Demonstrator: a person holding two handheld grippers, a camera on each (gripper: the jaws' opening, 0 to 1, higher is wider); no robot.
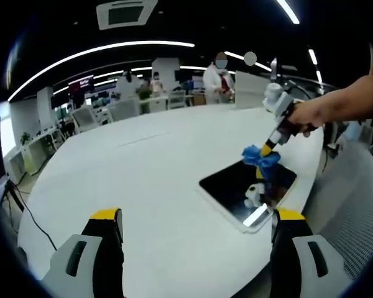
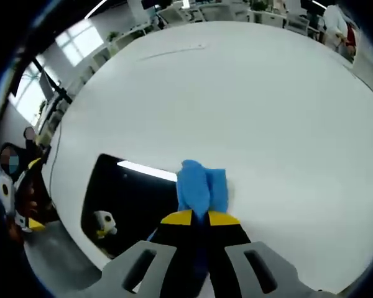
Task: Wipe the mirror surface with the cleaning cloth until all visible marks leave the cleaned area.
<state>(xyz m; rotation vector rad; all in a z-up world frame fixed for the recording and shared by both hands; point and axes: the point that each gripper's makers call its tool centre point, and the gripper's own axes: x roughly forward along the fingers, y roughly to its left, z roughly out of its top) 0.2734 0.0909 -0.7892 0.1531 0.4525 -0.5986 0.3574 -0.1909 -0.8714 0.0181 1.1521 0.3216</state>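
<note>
A broad, smooth white table [image 1: 149, 167] with a rounded edge is seen in the left gripper view, and near that edge a flat rectangular mirror [image 1: 236, 186] with rounded corners is laid, its dark glossy face throwing back a bright strip of ceiling light. The blue cleaning cloth [image 1: 262, 158], soft and crumpled, is pressed onto the far side of the mirror by the right hand-held gripper [image 1: 267, 149], which is gripped by a person's hand [image 1: 314, 115]. In the right gripper view the right hand-held gripper [image 2: 199, 217] is shown clenched on the cleaning cloth [image 2: 202, 186], the yellow-tipped black jaws drawn together around the bunched fabric. There the cloth is seen at the mirror's edge, partly over the dark glass of the mirror [image 2: 133, 205] and partly over the matt white table [image 2: 248, 105]. The left hand-held gripper [image 1: 198, 226] is held released above the near part of the table, its two yellow-capped jaws set wide apart with nothing between them, well short of the mirror. Office desks and chairs [image 1: 121, 108] are made out beyond the table, and a person in a white coat [image 1: 219, 81] is seen standing there.
</note>
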